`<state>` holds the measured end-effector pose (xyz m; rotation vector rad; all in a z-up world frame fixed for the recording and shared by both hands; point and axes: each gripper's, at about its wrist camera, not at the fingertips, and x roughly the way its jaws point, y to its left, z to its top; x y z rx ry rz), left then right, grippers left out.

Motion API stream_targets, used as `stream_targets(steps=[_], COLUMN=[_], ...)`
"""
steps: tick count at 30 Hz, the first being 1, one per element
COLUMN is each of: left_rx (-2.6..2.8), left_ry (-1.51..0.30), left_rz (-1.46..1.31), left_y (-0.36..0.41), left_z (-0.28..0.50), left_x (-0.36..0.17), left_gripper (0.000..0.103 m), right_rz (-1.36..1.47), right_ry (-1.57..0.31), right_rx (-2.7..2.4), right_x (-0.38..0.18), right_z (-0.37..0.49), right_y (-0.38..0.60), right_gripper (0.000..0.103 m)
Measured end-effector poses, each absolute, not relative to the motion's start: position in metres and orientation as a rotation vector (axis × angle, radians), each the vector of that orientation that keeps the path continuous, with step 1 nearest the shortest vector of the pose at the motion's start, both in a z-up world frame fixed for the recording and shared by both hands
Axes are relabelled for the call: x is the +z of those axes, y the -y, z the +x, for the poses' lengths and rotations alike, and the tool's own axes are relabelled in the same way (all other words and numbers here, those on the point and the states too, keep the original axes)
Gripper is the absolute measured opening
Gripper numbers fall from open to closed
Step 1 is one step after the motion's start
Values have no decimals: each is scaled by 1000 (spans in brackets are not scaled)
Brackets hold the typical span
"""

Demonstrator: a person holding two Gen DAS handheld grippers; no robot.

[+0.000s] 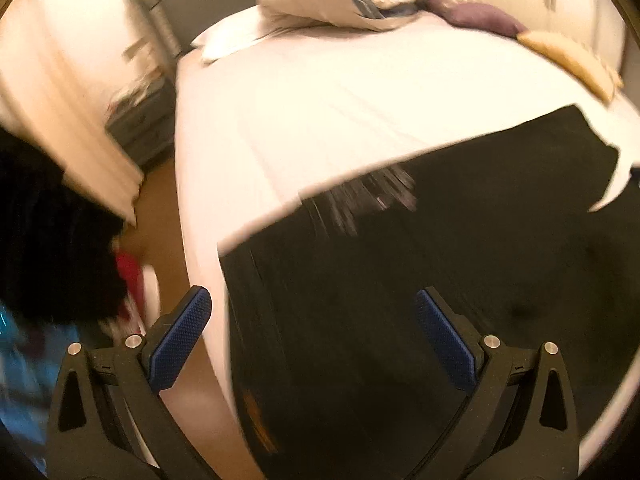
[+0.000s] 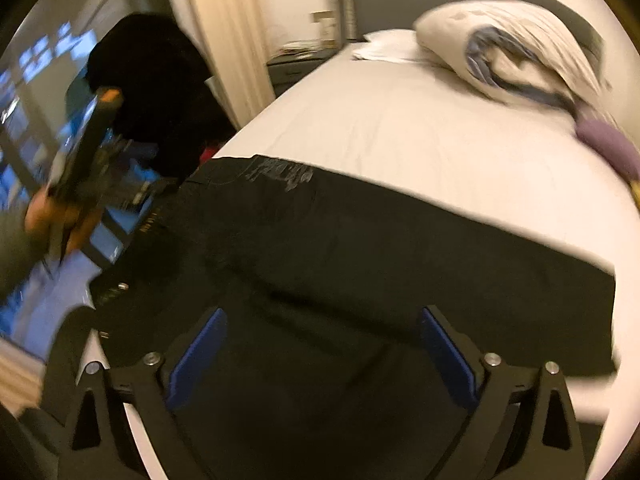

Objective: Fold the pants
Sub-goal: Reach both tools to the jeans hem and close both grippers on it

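**Black pants spread on the bed, both grippers empty**

The pants (image 2: 360,240) lie flat across the white bed (image 2: 400,132). The left gripper (image 1: 312,320) and right gripper (image 2: 322,340) hover above, fingers spread, holding nothing. Only the right view shows a hand (image 2: 44,212) gripping the other tool

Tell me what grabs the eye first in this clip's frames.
The black pants spread flat across the near end of the white bed dominate both views. Both tools, left and right, hover open above them. A rolled duvet sits by the headboard.
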<state>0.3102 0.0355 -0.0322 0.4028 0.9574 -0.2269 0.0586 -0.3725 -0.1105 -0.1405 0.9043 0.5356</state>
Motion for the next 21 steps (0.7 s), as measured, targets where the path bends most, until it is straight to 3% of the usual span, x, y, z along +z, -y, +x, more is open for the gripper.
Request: stream_targets(steps=[5,7,8,9,14,17,21], left_rx=[-408,-487,-524,-556,-701,-747,-753], left_ry=[-1039,-1073,-1113,-1144,-1266,-1356,-1419], left_rz=[495,553,557,549,537,473,315], left_y=[-27,-18,-15,-14,-9,-15,-30], left_z=[401,419,430,439,472,490,516], left_x=[-55,-69,-76,-80,-108,-126,-137], left_gripper=[103,91,79,76,76,53,41], right_rz=[-157,-182,-188,-195,-242,-284,-345], right_ry=[-933,-950,-956,-959,-966,-986,-984], right_rx=[588,597,603,623,724,759,804], right_x=[-126,-136,-140,-145,-158,-168,-169], right_z=[124,150,155,161,181,192,201], right_y=[385,388,390,390,383,379,371], right_gripper=[82,76,75,75,75,75,75])
